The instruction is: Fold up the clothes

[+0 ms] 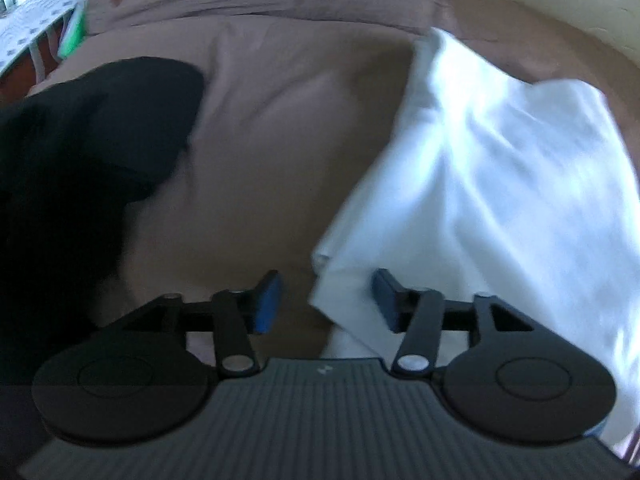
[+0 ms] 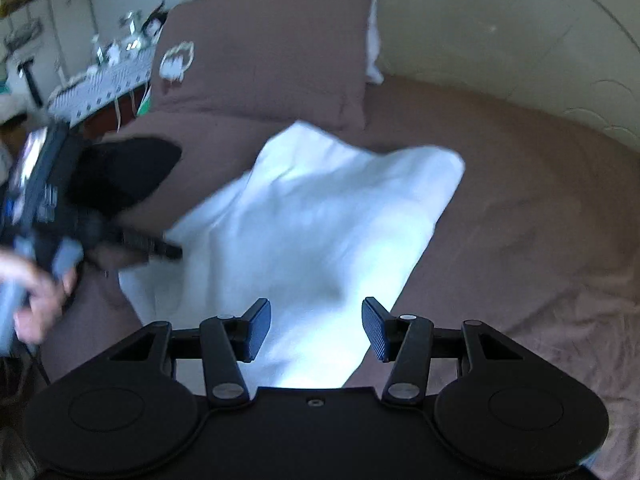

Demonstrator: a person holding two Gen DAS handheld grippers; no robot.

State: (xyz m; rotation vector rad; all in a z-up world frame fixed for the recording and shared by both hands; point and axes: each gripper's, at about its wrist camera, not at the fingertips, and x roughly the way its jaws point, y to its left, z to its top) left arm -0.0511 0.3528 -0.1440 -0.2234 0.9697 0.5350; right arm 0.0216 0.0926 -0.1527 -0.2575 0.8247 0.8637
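Observation:
A white garment (image 1: 480,184) lies spread on the brown bed sheet (image 1: 272,140), at the right of the left wrist view. My left gripper (image 1: 326,300) hovers open over its near left edge, nothing between the blue pads. In the right wrist view the white garment (image 2: 312,232) fills the middle, and my right gripper (image 2: 316,328) stands open just above its near end. The left gripper (image 2: 148,246) appears there at the garment's left edge, held by a hand (image 2: 36,304). A black garment (image 1: 80,152) lies to the left, seen as a dark heap (image 2: 124,176).
A brown pillow (image 2: 264,52) rests at the head of the bed against a cream padded headboard (image 2: 500,32). A cluttered patterned table (image 2: 104,80) stands beyond the bed's left side. Bare sheet (image 2: 520,220) stretches to the right of the white garment.

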